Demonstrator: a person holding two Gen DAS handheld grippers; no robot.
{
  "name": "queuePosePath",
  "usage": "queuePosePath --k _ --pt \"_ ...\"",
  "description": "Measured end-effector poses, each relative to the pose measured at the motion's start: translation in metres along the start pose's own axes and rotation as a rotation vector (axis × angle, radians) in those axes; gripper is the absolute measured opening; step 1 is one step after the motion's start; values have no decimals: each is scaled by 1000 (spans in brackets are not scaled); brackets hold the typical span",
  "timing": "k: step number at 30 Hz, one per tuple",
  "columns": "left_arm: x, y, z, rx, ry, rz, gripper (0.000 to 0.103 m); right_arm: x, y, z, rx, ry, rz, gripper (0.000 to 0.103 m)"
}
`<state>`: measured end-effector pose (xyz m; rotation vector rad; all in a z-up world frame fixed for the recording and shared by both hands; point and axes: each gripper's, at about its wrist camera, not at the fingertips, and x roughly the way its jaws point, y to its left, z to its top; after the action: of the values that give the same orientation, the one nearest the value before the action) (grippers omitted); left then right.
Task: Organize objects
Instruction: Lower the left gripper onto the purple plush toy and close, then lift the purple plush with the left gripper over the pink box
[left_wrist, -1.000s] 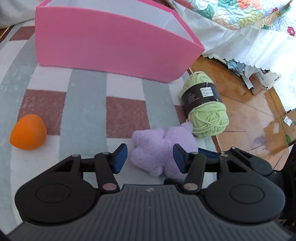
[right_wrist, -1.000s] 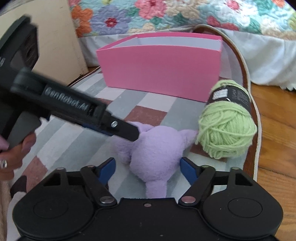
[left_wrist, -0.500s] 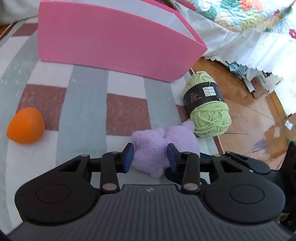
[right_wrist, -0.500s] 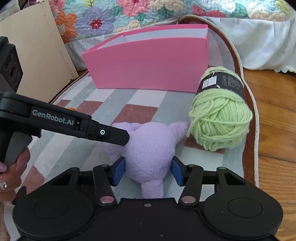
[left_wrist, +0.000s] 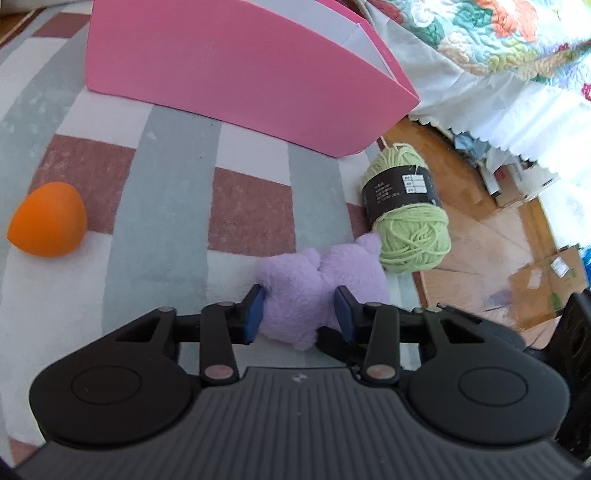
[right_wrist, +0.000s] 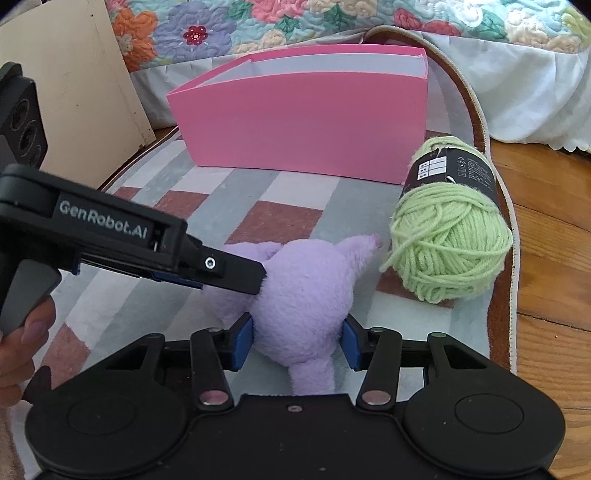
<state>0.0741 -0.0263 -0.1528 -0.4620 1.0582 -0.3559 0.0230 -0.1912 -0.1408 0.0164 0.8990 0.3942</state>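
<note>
The purple plush toy (left_wrist: 314, 284) lay on the striped rug (left_wrist: 159, 229), just beside the green yarn ball (left_wrist: 410, 221). It was pinched by the left tool (left_wrist: 299, 314), while the right tool (right_wrist: 297, 345) was closing upon it.

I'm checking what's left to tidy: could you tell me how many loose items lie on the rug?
3: the orange ball far left, the purple plush in the middle, the green yarn at the right edge.
</note>
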Motion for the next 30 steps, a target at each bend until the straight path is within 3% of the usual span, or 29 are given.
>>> queuePosePath --k 14,19,22,30 --pt "-27 -7 -2 14 -24 -1 36 -16 13 12 -52 8 10 54" --pt "-39 -10 -2 14 -30 -28 36 -20 21 24 -78 73 1 54" --pt "-45 -14 -1 21 -51 3 36 -26 29 31 -122 69 -16 54" --pt "-68 -6 5 -72 -70 -60 37 -42 45 43 -217 53 -22 55"
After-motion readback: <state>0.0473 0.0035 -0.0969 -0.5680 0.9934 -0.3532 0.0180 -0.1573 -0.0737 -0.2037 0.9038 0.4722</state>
